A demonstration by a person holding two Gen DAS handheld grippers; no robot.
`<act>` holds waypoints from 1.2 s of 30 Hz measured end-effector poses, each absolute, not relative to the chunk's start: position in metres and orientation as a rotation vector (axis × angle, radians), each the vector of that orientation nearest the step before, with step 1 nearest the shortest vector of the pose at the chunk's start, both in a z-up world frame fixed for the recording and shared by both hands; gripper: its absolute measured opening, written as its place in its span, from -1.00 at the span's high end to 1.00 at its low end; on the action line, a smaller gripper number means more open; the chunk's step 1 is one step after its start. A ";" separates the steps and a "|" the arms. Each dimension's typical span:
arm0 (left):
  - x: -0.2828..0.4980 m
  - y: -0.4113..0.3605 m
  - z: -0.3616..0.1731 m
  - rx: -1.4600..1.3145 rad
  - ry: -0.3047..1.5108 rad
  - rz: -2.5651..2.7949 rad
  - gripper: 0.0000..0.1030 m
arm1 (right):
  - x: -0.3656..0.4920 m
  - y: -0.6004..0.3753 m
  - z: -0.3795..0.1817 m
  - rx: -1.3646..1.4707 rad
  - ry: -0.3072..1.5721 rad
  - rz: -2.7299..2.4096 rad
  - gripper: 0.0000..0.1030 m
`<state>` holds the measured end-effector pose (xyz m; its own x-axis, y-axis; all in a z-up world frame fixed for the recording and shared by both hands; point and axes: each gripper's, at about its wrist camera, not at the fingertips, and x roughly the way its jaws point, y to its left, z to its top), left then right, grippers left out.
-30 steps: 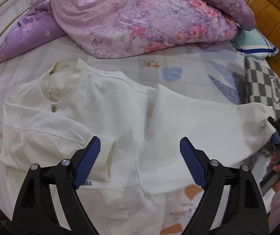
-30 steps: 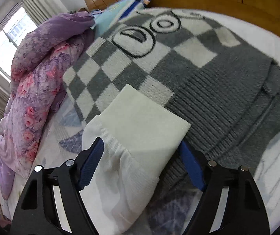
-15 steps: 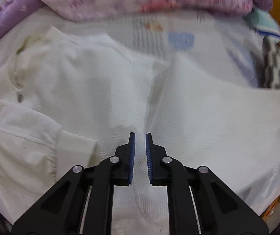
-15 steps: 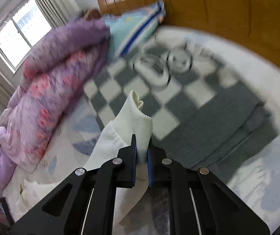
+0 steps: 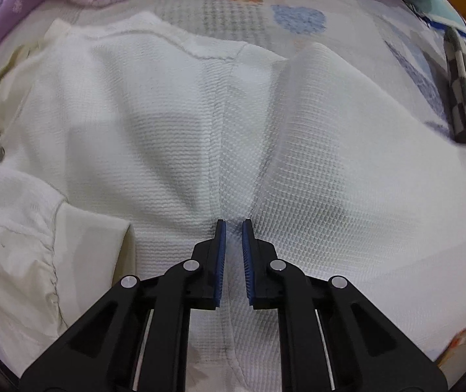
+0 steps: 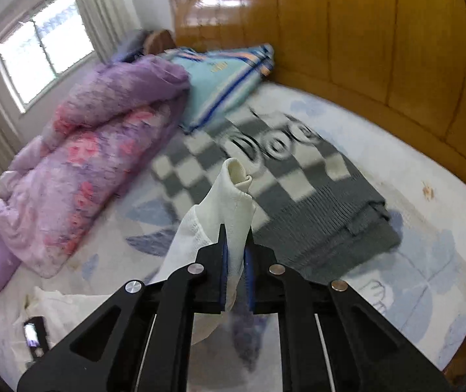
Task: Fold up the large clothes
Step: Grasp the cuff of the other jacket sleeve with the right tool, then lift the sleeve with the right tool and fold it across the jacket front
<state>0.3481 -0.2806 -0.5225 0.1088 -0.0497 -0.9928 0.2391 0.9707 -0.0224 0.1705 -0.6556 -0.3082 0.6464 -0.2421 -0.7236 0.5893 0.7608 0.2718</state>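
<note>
Pinching the white top at two places, with one sleeve lifted off the bed.

Both sets of jaws have just been closing and now grip cloth: the left gripper (image 5: 232, 225) pinches a ridge of waffle-knit fabric near the middle of the white top (image 5: 154, 124), where a second ago it hovered wide above it; the right gripper (image 6: 235, 228) clamps the sleeve cuff (image 6: 236, 176), which lay flat on the checked grey sweater (image 6: 324, 202) and now stands up in the air. I judge the sleeve fold is under way, the body being pinned as a hinge. The top lies spread on the bed (image 5: 233, 9), collar (image 5: 7, 75) to the left, its long axis running left to right, the raised sleeve stretching away to the right.
</note>
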 end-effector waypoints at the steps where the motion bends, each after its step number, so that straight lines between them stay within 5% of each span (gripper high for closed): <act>1: 0.346 -0.284 -0.523 0.195 1.432 -0.218 0.80 | 0.172 -0.652 -0.297 0.533 0.700 -0.478 0.85; 15: 0.353 -0.275 -0.526 0.082 1.423 -0.268 0.84 | 0.228 -0.517 -0.151 0.432 0.529 -0.159 0.84; 20: 0.354 -0.241 -0.490 0.058 1.500 -0.334 0.81 | 0.248 -0.437 -0.118 0.352 0.517 -0.090 0.84; 36: 0.350 0.004 -0.303 0.056 1.257 -0.171 0.81 | 0.314 -0.219 -0.183 0.364 0.718 0.080 0.84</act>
<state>0.3501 0.0040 -0.3026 0.2979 -0.0975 -0.9496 0.1591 0.9859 -0.0513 0.3135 -0.2189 -0.1826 0.7532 0.1956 -0.6281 0.0516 0.9342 0.3529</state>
